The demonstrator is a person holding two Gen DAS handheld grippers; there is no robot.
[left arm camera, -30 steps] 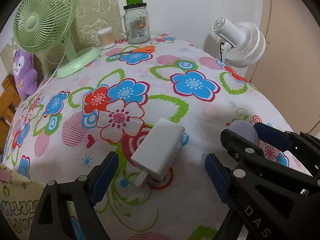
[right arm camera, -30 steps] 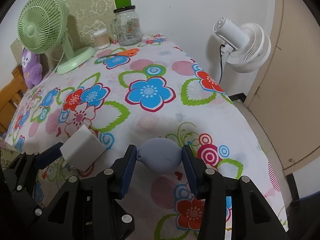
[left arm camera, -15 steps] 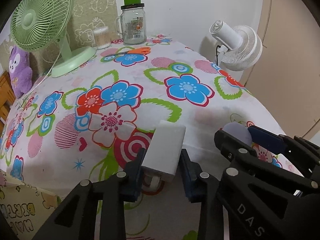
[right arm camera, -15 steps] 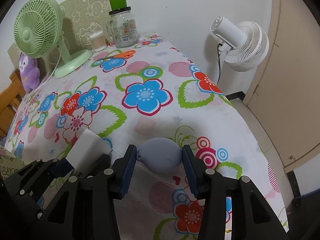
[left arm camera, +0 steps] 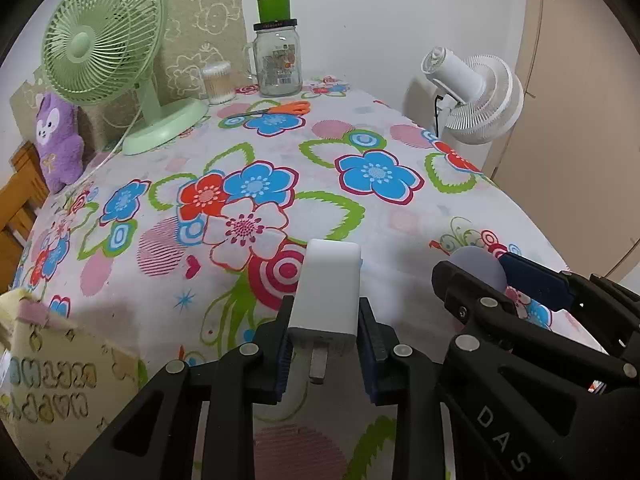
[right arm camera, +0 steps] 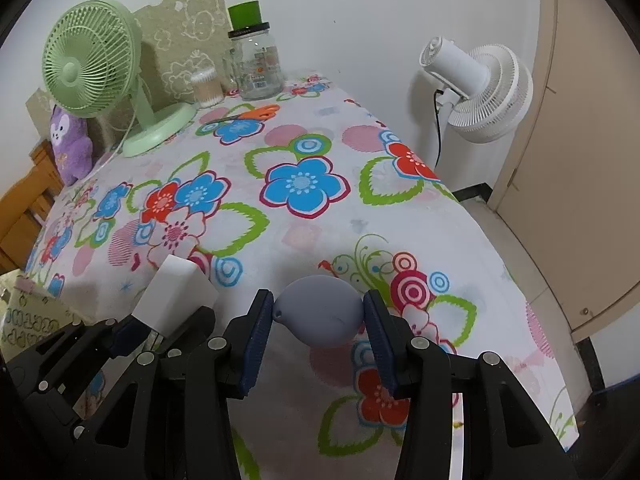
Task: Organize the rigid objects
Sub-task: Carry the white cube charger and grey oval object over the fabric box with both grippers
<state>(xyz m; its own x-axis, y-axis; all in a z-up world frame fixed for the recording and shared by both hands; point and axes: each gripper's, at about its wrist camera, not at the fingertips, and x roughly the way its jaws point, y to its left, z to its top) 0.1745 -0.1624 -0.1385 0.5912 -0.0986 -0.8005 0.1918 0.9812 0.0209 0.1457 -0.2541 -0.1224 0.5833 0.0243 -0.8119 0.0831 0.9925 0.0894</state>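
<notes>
The left gripper (left arm camera: 323, 334), its jaws just having closed in from wide open, is now clamping the white charger (left arm camera: 326, 286) and lifting it off the floral tablecloth (left arm camera: 400, 224) at the near edge. The right gripper (right arm camera: 318, 330) is pinching the grey-lilac bulb (right arm camera: 320, 310) just beside it. Both objects look ready for relocating. Far off, the glass jar (left arm camera: 279, 62) is standing apparently empty; the cotton-swab tub (left arm camera: 217, 82) is sitting full.

White wall (right arm camera: 360, 8), beige door (right arm camera: 580, 160), floral-clothed table (right arm camera: 320, 128), wooden furniture (right arm camera: 20, 208) at left.
</notes>
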